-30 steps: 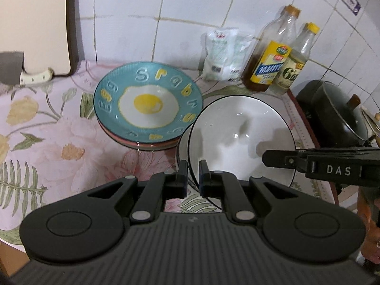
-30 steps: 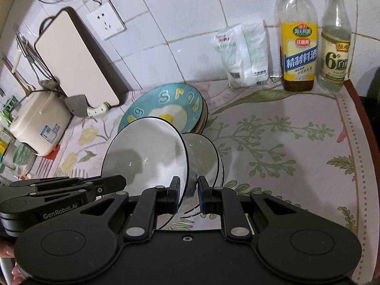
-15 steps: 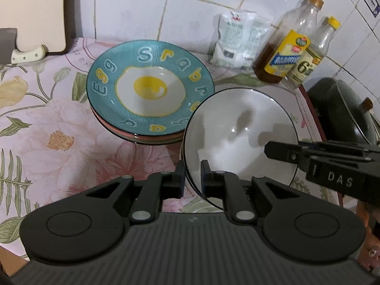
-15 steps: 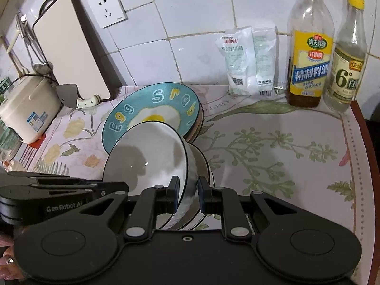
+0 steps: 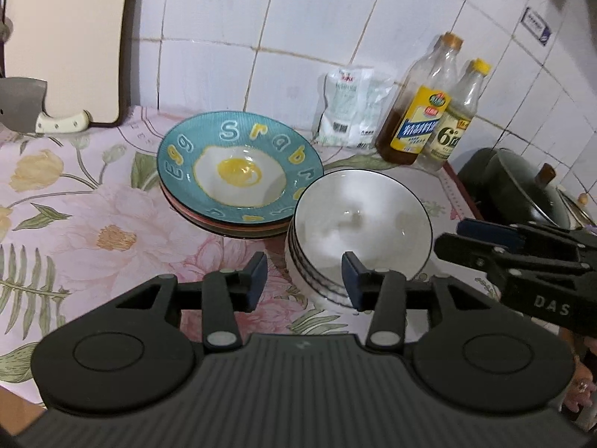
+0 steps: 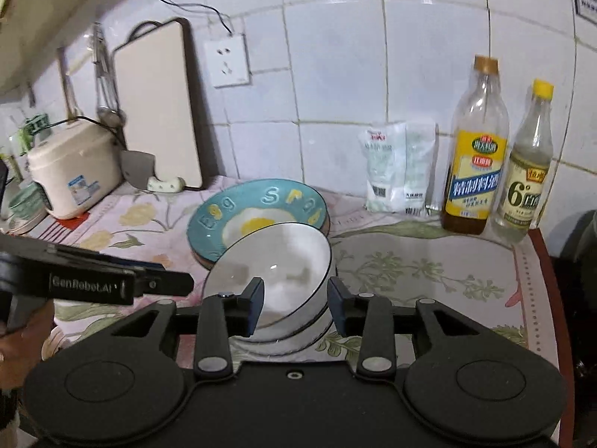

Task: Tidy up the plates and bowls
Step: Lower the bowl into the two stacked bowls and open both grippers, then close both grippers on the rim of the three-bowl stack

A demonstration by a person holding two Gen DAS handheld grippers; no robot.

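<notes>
A white bowl (image 5: pixel 360 220) with a thin black rim sits on top of a stack of like bowls on the floral cloth. Beside it on the left is a teal plate (image 5: pixel 238 175) with a fried-egg picture, topping a pile of plates. My left gripper (image 5: pixel 304 280) is at the bowl's near-left rim, jaws opening, pads clear of the rim. In the right wrist view the bowl (image 6: pixel 276 257) leans slightly in front of the teal plate (image 6: pixel 238 212). My right gripper (image 6: pixel 296 298) straddles its near rim, jaws opening, not touching it. Each gripper shows in the other's view: right gripper (image 5: pixel 522 257), left gripper (image 6: pixel 112 280).
Two bottles (image 6: pixel 474 171) and a white bag (image 6: pixel 399 171) stand against the tiled wall. A cutting board (image 6: pixel 156 112), a cleaver (image 5: pixel 22 108) and a rice cooker (image 6: pixel 71 175) are at the left. A dark lidded pot (image 5: pixel 522 186) is past the counter's right edge.
Both grippers were shut on the tilted bowl's rim. The bowl has come down onto the stack beside the plates, and both pairs of jaws have spread apart and let go.
</notes>
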